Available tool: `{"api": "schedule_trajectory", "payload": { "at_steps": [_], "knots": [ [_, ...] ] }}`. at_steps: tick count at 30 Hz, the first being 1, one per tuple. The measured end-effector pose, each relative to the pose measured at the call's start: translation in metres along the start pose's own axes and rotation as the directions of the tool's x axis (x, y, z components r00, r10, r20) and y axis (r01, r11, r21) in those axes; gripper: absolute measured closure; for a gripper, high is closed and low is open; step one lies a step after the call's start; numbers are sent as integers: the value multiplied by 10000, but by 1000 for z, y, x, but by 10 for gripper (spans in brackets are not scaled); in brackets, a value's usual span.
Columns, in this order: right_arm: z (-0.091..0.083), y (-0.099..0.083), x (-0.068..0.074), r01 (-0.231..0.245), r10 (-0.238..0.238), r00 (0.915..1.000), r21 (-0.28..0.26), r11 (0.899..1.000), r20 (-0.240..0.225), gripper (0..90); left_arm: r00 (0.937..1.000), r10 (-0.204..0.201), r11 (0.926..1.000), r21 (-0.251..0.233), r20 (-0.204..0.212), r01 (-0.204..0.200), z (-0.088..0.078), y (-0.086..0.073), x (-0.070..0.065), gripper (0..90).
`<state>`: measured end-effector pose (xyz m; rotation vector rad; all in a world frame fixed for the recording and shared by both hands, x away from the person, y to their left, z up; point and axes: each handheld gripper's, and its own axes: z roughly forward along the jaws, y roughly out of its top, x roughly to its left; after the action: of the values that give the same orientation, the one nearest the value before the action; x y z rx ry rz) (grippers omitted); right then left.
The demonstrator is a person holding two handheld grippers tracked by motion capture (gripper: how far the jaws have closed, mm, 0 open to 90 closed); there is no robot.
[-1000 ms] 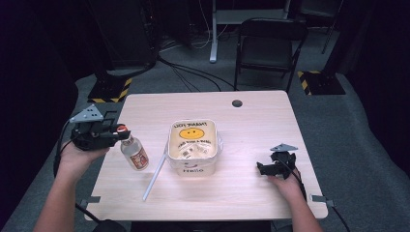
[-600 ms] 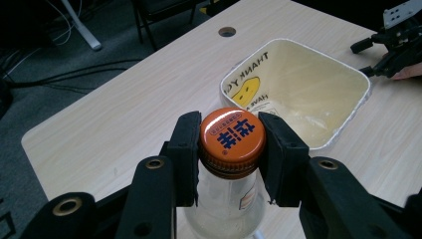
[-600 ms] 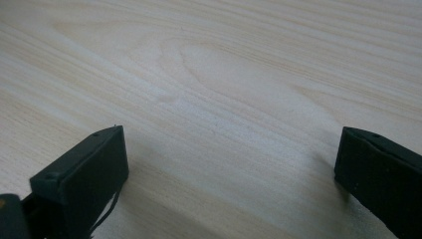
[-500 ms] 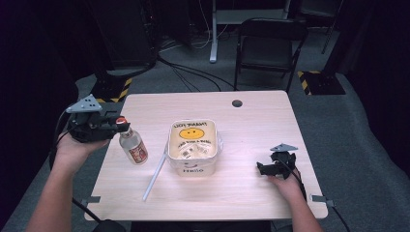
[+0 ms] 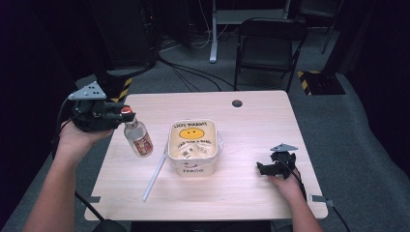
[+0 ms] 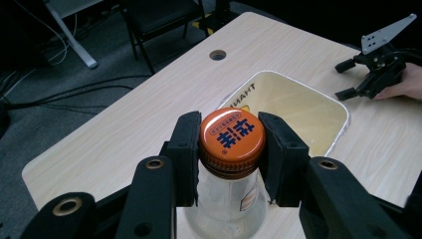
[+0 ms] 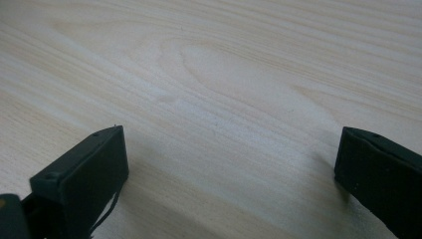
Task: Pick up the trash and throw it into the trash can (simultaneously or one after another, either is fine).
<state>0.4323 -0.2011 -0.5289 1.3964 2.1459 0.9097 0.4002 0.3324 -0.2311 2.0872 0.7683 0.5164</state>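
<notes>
Left gripper (image 6: 229, 152) pinched the bottle (image 5: 138, 137) by its cap, hanging upright; the tub (image 5: 193, 166) sat at its 3 o'clock, right gripper (image 5: 271, 166) spread wide.

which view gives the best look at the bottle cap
The left gripper view: the orange cap sits close up, printed top readable, clamped between the left tool's pads. The high view shows it as a small red spot atop the bottle. The right gripper view looks at bare table.
</notes>
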Motion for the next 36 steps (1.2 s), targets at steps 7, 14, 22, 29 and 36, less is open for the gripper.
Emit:
{"api": "schedule_trajectory", "payload": {
  "at_steps": [7,14,22,29,36],
  "knots": [
    [0,0,0,-1,1,10000,1,10000,3,0,9999,132,9999,-29,52,-132,1,12,-4,625],
    [0,0,0,2,-2,10000,-2,10000,1,0,9995,308,9995,-109,99,-307,1,27,-7,626],
    [0,0,0,-8,8,10000,-2,10000,-1,0,9983,472,9986,-273,328,-463,8,46,-14,626],
    [0,0,0,40,-40,10000,17,10000,-22,0,9964,646,9975,-308,541,-630,21,59,-22,626],
    [0,0,0,-11,11,10000,-1,10000,5,0,9959,634,9969,-496,649,-603,33,68,-25,625]
  ]
}}
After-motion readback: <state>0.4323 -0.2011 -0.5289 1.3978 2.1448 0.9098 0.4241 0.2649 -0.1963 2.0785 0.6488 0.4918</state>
